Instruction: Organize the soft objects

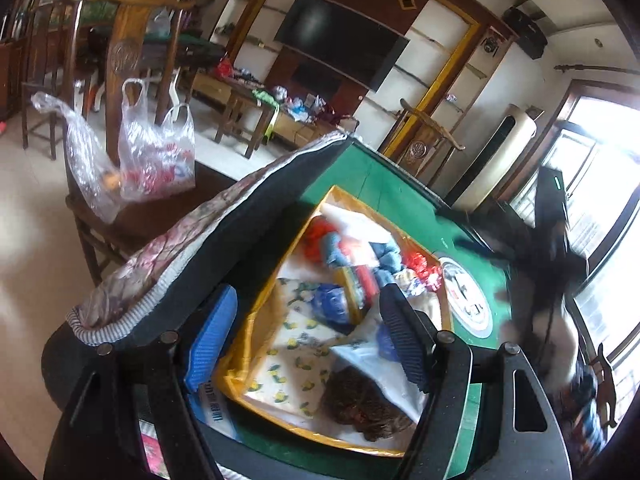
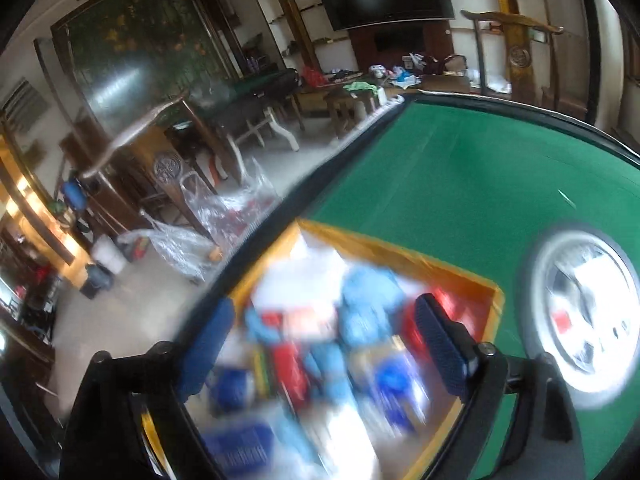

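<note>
Over the green table (image 1: pixel 400 188) both my grippers hung above the yellow-rimmed box (image 1: pixel 256 344), which sat near the table's corner and held the soft things: a lemon-print cloth (image 1: pixel 296 360), a brown fuzzy bundle (image 1: pixel 360 404), blue and red pieces (image 1: pixel 348 252) crowded at the far end. My left gripper (image 1: pixel 308 332) had its jaws apart with nothing between them; the right gripper (image 2: pixel 324 344) stood wide open too, nothing pinched that I could see. I judged I was between picks, choosing the next item to sort. The next move would call for settling on one piece, coming down over it and closing on a fold without dragging its neighbours. My right view was badly smeared, so the box contents there were only colour patches. A padded flap (image 1: pixel 192 240) at the table edge hid part of the box's near side, and a dark blur at the left view's right edge I could not identify.
</note>
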`<state>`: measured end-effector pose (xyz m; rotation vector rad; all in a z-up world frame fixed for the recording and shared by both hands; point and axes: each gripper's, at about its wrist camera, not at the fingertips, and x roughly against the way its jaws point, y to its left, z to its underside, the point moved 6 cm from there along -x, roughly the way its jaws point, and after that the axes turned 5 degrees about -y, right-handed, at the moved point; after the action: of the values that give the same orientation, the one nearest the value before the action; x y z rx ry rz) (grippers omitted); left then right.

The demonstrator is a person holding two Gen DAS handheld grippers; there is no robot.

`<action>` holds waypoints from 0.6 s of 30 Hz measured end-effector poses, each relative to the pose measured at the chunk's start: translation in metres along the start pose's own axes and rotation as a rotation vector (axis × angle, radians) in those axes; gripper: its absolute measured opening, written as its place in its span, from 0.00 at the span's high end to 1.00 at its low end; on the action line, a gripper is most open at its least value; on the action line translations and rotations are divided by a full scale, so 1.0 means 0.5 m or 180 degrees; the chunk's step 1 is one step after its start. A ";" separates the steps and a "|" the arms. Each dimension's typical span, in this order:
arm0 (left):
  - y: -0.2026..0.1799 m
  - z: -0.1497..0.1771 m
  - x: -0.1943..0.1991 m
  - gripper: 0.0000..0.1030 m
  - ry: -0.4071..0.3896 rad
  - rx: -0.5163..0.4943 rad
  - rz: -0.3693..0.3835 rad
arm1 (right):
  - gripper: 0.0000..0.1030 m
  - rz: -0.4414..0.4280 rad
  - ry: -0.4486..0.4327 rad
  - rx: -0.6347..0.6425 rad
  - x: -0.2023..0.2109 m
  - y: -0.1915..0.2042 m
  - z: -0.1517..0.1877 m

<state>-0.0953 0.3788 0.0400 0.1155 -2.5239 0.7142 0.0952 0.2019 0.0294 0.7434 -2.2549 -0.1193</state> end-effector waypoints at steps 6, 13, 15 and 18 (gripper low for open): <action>-0.037 0.005 0.011 0.29 -0.0033 -0.0029 -0.0041 | 0.12 0.0413 0.0136 0.0814 -0.005 0.071 0.081; -0.066 0.009 0.049 0.29 -0.0098 -0.0143 -0.0160 | 0.12 0.0630 0.0359 0.1729 -0.027 0.157 0.169; -0.070 0.010 0.051 0.28 -0.0100 -0.0206 -0.0198 | 0.12 0.0684 0.0263 0.1767 0.003 0.131 0.182; -0.085 0.017 0.036 0.26 -0.0063 -0.0290 -0.0216 | 0.12 0.0646 0.0304 0.1549 0.039 0.079 0.200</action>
<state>-0.1058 0.3389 0.0628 0.1765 -2.5535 0.5729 -0.0027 0.2103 -0.0181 0.7392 -2.2724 0.5679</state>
